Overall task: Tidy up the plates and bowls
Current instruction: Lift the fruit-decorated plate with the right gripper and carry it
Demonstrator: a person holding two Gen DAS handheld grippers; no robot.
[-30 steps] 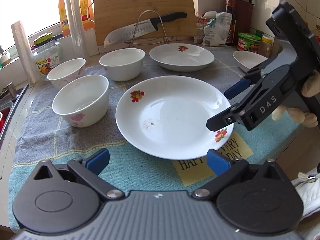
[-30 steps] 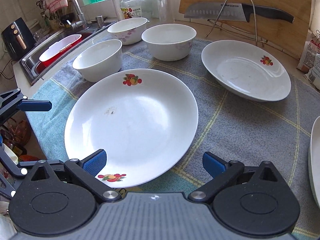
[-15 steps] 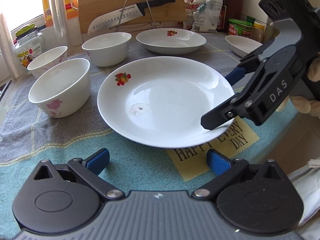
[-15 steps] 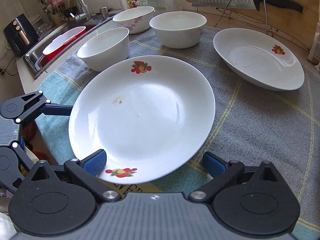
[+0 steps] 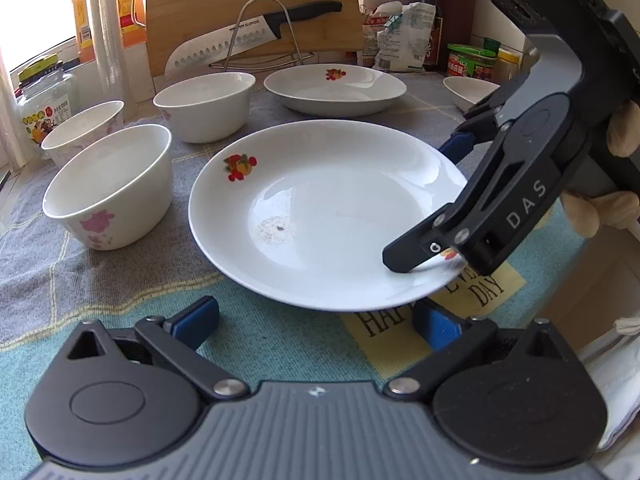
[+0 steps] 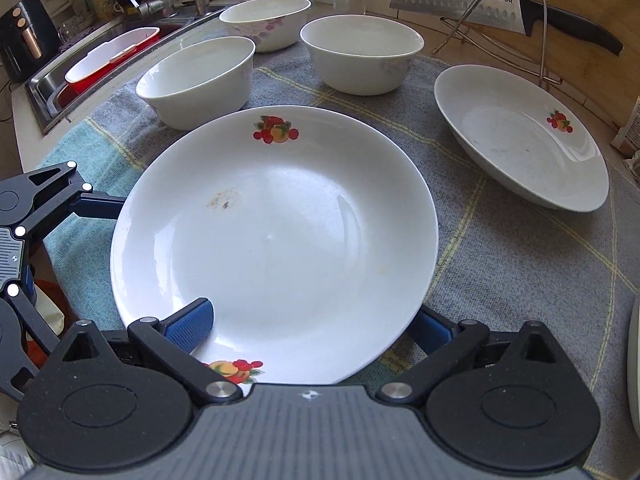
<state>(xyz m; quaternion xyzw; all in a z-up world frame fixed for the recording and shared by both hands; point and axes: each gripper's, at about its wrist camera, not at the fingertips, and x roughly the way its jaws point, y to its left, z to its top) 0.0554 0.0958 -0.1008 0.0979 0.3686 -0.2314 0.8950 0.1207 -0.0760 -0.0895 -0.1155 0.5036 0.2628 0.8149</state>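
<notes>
The front plate (image 6: 276, 240) lies on the cloth (image 6: 520, 264) at the desk's near edge. The right gripper (image 6: 308, 324) straddles its rim, spread, 1 finger above and 1 below. I judge closing and lifting come next. The left gripper (image 5: 316, 320) hovers open. The under-rim finger is hidden.

A counter (image 6: 24, 120) carries a grey and teal cloth (image 5: 100, 292) that spreads to its near edge, with a yellow printed patch (image 5: 480, 292) at that edge. On the cloth lie a large plate (image 5: 320, 216) near the front, three bowls (image 5: 110, 184) (image 5: 204, 106) (image 5: 82, 130) toward the left edge, a deep plate (image 5: 334, 90) toward the back, and a small dish (image 5: 468, 88) at the back right. Behind the cloth stand a wire rack (image 5: 260, 56), a jar (image 5: 44, 98), a bag (image 5: 400, 36), and a green-lidded tub (image 5: 470, 60).
</notes>
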